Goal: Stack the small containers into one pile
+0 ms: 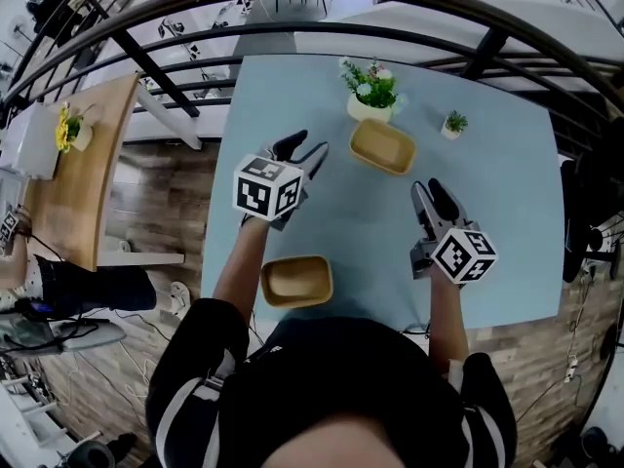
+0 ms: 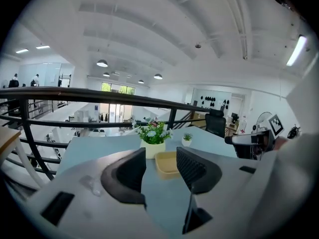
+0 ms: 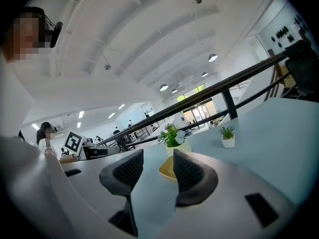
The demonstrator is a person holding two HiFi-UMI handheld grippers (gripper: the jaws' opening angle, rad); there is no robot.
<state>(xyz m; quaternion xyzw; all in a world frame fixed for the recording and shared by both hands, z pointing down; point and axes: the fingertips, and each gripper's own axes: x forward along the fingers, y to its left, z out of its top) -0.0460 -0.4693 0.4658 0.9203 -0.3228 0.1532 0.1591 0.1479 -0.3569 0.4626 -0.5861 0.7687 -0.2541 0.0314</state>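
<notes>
Plainly, nothing is stacked yet: two shallow tan containers lie well apart on the pale blue table [image 1: 507, 164], both open side up and empty. The far container [image 1: 382, 146] sits just beside the flower pot [image 1: 371, 94]. The near container [image 1: 296, 281] lies close to the table's front edge, by the person's left forearm.

The step in hand looks like the first pick, and both grippers point toward the far container. To do it well, I judge that one gripper should take a container by a single wall, one jaw inside and one outside. It should then lift the container level and lower it squarely into the other so the rims line up. Coming at the far container's near wall would keep the jaws clear of the flower pot. The small potted plant [image 1: 452, 124] stands farther right and should not interfere.

The left gripper [image 1: 307, 150] hovers over the table short of the far container. Its jaws are parted to a middling gap, with nothing between them and touching nothing. The right gripper [image 1: 429, 189] is parted about as far, likewise empty, with the same container ahead of it.
</notes>
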